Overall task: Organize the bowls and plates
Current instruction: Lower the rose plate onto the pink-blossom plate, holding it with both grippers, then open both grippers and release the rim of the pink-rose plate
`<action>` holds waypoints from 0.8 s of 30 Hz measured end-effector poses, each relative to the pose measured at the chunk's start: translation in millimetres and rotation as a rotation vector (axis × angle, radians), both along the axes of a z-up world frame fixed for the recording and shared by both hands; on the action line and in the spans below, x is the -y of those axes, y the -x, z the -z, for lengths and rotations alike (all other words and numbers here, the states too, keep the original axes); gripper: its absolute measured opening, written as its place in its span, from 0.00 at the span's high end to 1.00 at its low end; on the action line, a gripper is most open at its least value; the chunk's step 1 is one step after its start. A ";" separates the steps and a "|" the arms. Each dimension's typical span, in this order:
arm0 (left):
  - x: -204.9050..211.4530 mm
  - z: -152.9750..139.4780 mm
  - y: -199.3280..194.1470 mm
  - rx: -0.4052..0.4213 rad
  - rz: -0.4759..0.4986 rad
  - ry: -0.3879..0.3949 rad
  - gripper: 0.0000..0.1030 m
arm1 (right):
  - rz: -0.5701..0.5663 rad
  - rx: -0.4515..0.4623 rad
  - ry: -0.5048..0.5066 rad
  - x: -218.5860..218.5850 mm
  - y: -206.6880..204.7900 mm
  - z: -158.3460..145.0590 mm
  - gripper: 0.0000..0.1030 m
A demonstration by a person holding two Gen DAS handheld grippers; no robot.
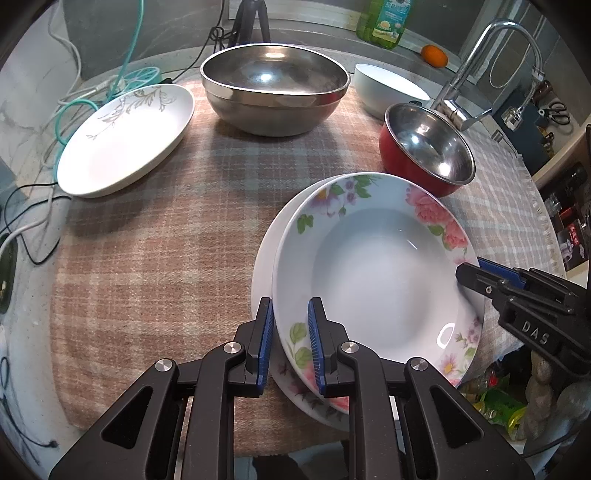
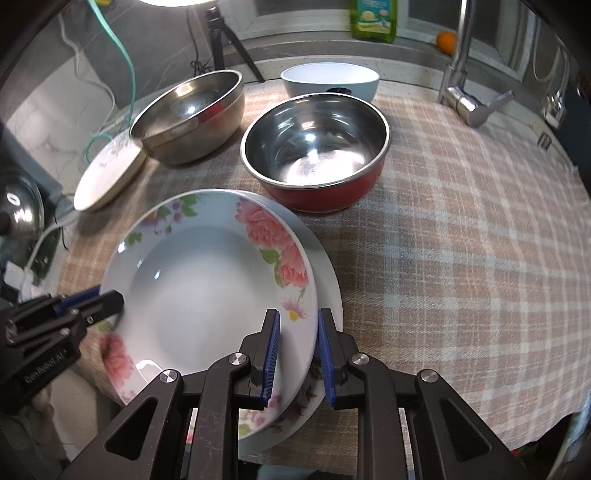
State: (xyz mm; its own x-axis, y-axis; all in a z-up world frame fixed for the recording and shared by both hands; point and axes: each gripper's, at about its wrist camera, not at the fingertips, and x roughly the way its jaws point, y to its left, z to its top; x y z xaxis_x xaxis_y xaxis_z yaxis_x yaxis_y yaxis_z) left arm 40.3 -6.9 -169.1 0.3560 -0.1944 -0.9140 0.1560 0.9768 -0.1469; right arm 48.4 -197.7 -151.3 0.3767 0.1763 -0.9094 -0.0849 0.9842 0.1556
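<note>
A floral deep plate [image 1: 373, 273] [image 2: 199, 291] lies on a second floral plate [image 1: 264, 258] [image 2: 327, 280] near the front edge of the checked cloth. My left gripper [image 1: 291, 343] straddles the top plate's left rim, its jaws a little apart and not pressed on it. My right gripper [image 2: 298, 354] straddles the right rim the same way, and shows in the left wrist view [image 1: 469, 273]. The left gripper shows in the right wrist view [image 2: 107, 299]. A white leaf-pattern plate [image 1: 125, 140] [image 2: 109, 173] lies at the far left.
A large steel bowl [image 1: 275, 88] [image 2: 188, 114], a red bowl with steel inside [image 1: 424, 151] [image 2: 314, 147] and a white bowl [image 1: 388, 88] [image 2: 330, 81] stand behind. A tap [image 1: 476, 74] [image 2: 465, 88], a green bottle [image 1: 384, 22], an orange [image 1: 435, 55] and cables [image 1: 66, 110] are around the cloth.
</note>
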 end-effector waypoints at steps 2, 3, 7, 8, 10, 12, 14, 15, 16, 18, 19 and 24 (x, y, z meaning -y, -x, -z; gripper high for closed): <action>1.1 0.6 -0.2 0.000 0.001 0.001 0.84 | 0.007 -0.003 -0.023 3.8 -1.4 0.4 0.81; 1.1 0.7 -0.1 0.000 0.001 0.000 0.84 | 0.011 -0.005 -0.033 5.2 -2.1 0.5 0.81; 0.9 0.9 0.2 -0.001 -0.001 0.004 0.84 | 0.014 -0.006 -0.043 7.8 -4.3 1.3 0.81; 0.5 0.9 0.1 -0.002 -0.002 0.006 0.84 | 0.012 -0.005 -0.038 6.1 -3.2 0.5 0.81; 0.0 0.7 0.1 -0.003 -0.005 0.011 0.84 | 0.008 -0.001 -0.023 3.9 -2.9 0.2 0.81; -1.9 0.6 0.0 -0.005 -0.008 0.020 0.84 | 0.010 0.002 -0.023 3.2 -1.9 0.0 0.81; -3.2 0.2 0.1 -0.006 -0.007 0.022 0.84 | 0.014 0.000 -0.035 4.8 -2.0 0.2 0.81; -3.5 0.0 0.0 -0.006 -0.006 0.022 0.84 | 0.014 0.000 -0.038 5.2 -1.9 0.3 0.81; -3.6 0.2 -0.1 -0.007 -0.008 0.025 0.84 | 0.015 -0.001 -0.040 5.6 -2.1 0.4 0.81; -5.6 0.2 -0.8 -0.012 -0.014 0.041 0.84 | 0.020 -0.002 -0.050 7.0 -1.7 0.8 0.81; -6.4 0.0 -1.1 -0.015 -0.017 0.048 0.84 | 0.023 -0.003 -0.056 7.8 -1.5 0.9 0.81; -13.3 -5.4 -1.0 -0.005 -0.034 0.072 0.84 | 0.042 0.003 -0.074 12.9 0.3 -0.9 0.80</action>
